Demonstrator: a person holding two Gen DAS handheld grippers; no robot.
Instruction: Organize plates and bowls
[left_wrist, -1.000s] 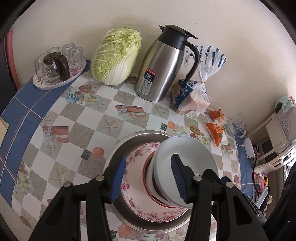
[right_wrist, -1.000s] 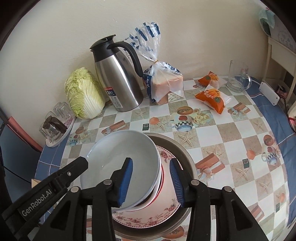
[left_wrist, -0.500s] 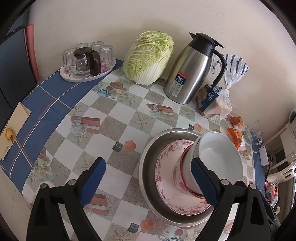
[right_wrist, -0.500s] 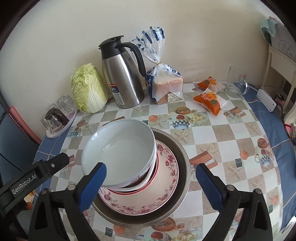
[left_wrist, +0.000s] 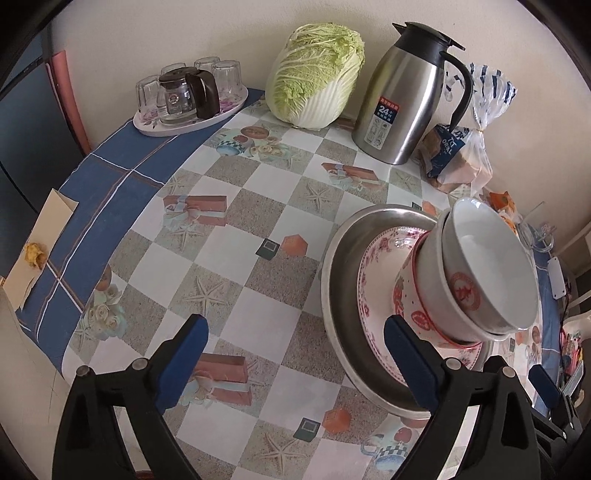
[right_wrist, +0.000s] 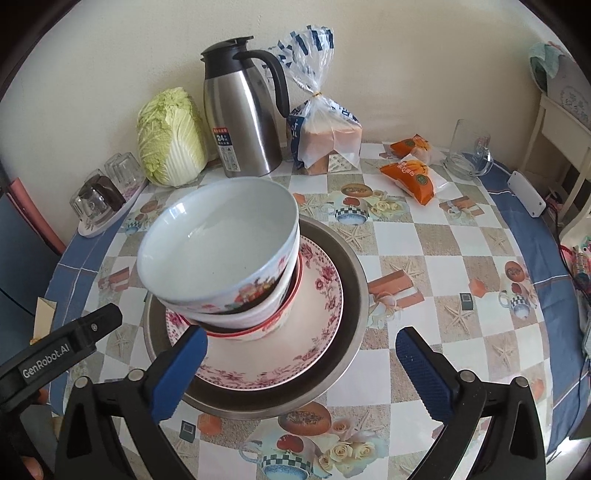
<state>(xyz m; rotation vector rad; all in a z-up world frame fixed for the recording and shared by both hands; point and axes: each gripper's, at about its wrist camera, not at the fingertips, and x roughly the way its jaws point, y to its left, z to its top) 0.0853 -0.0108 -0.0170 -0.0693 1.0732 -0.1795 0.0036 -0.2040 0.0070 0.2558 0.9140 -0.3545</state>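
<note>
White porcelain bowl stack nested, leaning, on floral plate inside steel basin, mid-table toward near edge. Left gripper and right gripper both spread wide, nothing pinched. Judgement: back off slowly, avoid nudging tilted stack. Second ago both sets of tongs were half closed around bowls; now released.

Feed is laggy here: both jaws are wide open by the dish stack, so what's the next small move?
Probably ease the right gripper forward to straddle the top white bowl. That bowl sits tilted on the nested bowls over the floral plate in the metal basin, and nothing is gripped, so I would steady it first.
</note>
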